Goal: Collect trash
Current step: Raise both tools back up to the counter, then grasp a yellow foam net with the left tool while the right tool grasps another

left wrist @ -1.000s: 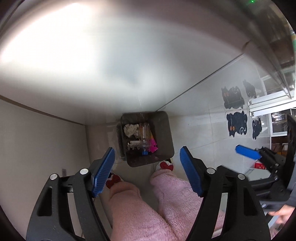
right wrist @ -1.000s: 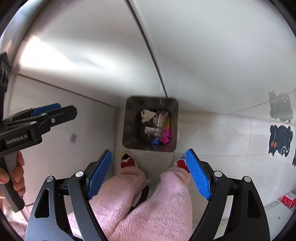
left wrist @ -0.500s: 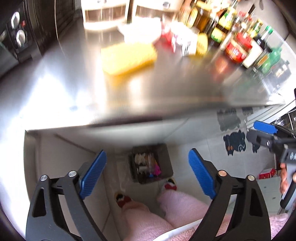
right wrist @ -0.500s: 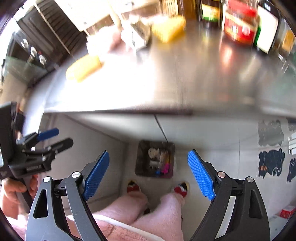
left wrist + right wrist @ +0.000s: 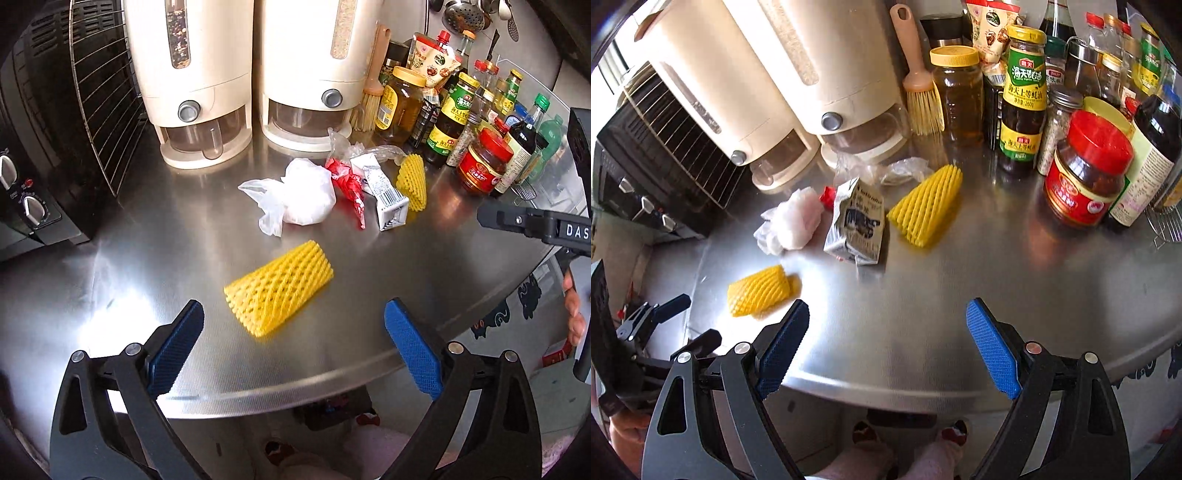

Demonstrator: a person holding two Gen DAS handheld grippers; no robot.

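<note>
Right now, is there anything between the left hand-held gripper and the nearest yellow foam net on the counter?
Nothing visible. The left hand-held gripper is open, and only bare steel counter lies between its fingers and the nearest yellow foam net. The white plastic bag and milk carton lie farther back, behind the net.

A foam net (image 5: 279, 286) lies on the counter (image 5: 424, 266) just ahead of the left gripper (image 5: 293, 345). Beyond it lie a plastic bag (image 5: 301, 195) and, to the right, a carton (image 5: 386, 195) and a second foam net (image 5: 412, 181). Bottles (image 5: 452, 118) stand behind these at right, two dispensers (image 5: 255, 74) at left.
</note>
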